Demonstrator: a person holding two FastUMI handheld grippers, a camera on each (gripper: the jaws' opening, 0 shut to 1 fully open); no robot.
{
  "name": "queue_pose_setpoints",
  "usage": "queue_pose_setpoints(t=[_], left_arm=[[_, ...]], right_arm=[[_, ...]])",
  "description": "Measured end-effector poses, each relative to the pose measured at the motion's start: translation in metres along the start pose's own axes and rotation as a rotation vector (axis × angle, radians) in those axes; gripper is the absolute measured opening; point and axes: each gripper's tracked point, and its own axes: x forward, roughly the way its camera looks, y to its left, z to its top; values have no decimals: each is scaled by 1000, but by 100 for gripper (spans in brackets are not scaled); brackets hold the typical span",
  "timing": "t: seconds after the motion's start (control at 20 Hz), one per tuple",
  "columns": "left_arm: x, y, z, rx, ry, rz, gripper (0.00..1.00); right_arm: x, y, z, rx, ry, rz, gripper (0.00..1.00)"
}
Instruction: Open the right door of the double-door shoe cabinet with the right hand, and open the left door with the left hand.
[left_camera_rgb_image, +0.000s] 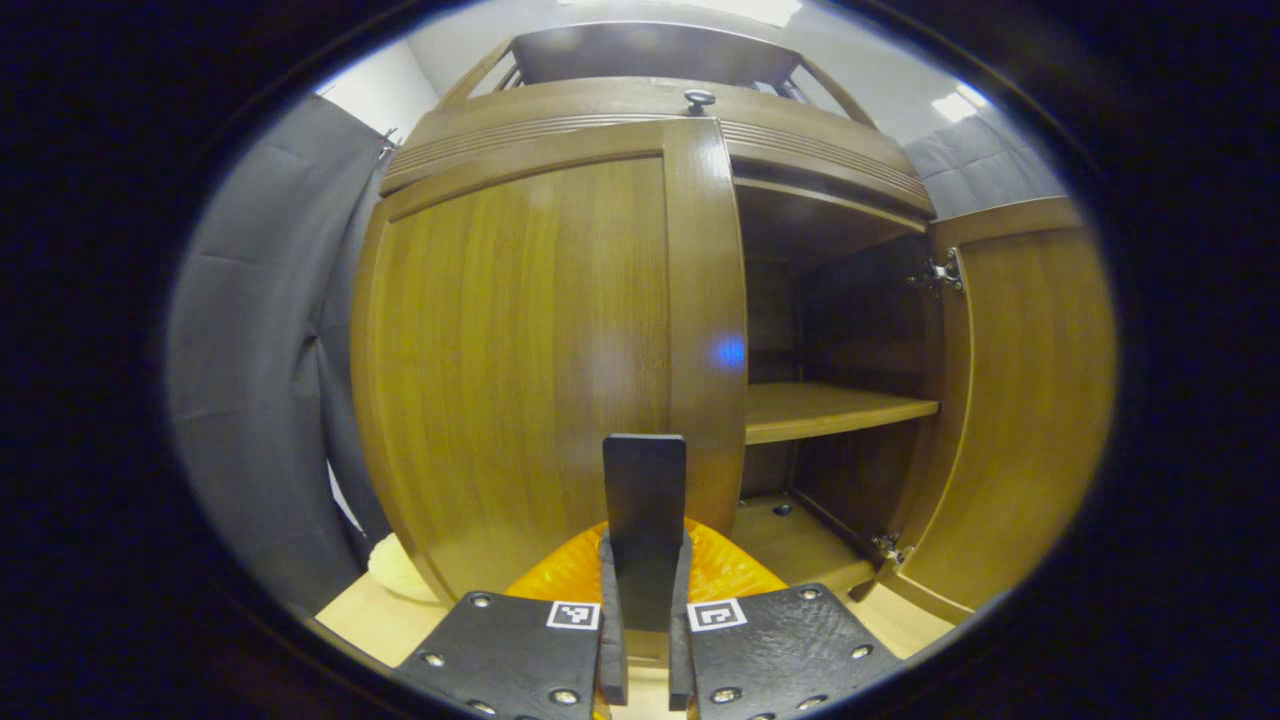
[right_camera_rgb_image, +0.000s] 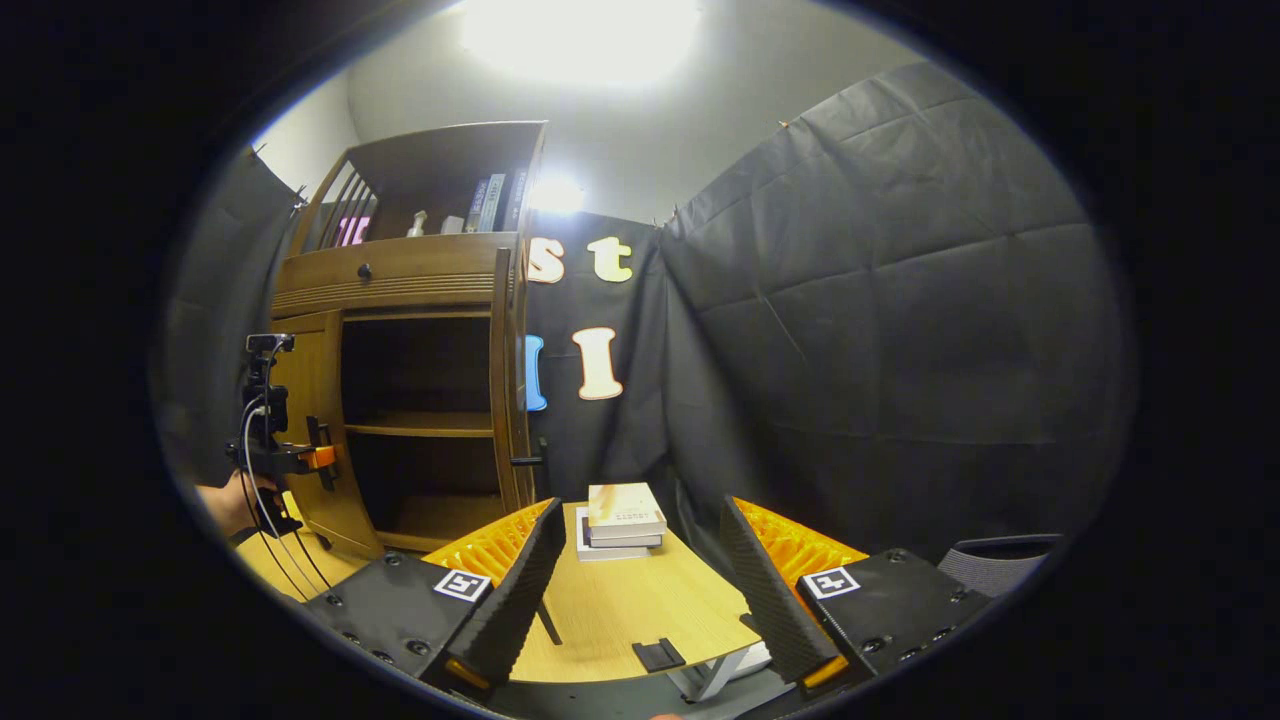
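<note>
The wooden shoe cabinet (left_camera_rgb_image: 560, 130) stands right in front of the left gripper view. Its left door (left_camera_rgb_image: 520, 350) covers the left half. Its dark flat handle (left_camera_rgb_image: 645, 480) stands upright between the fingers of my left gripper (left_camera_rgb_image: 645, 545), which is shut on it. The right door (left_camera_rgb_image: 1020, 400) is swung wide open, baring a shelf (left_camera_rgb_image: 830, 408). In the right gripper view my right gripper (right_camera_rgb_image: 640, 505) hangs open and holds nothing, well away from the cabinet (right_camera_rgb_image: 400, 270). There the open right door (right_camera_rgb_image: 505, 380) shows edge-on, and a hand (right_camera_rgb_image: 225, 505) holds the left gripper (right_camera_rgb_image: 290, 455) at the left door.
A light wooden table (right_camera_rgb_image: 620, 610) lies below the right gripper, with a small stack of books (right_camera_rgb_image: 622, 515) at its far end. Black cloth walls (right_camera_rgb_image: 880, 330) close in the booth. A chair back (right_camera_rgb_image: 1000, 560) shows at lower right. A drawer knob (left_camera_rgb_image: 699, 97) sits above the doors.
</note>
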Motion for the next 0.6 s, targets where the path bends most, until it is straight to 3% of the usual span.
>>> queue_pose_setpoints(t=[0.1,0.4,0.45,0.5,0.55,0.6], left_arm=[[-16,5,-1,2,1,9,20],[-63,29,-4,10,3,48,15],[-69,31,-5,9,5,52,14],[-75,35,-5,3,6,59,19],[-79,39,-4,1,8,68,14],[-86,43,-4,4,8,80,14]], right_arm=[[2,4,-1,2,1,28,93],[6,16,-5,11,2,109,93],[5,19,-5,12,1,123,98],[5,22,-6,14,0,136,92],[5,24,-7,15,1,151,92],[4,25,-9,15,2,164,93]])
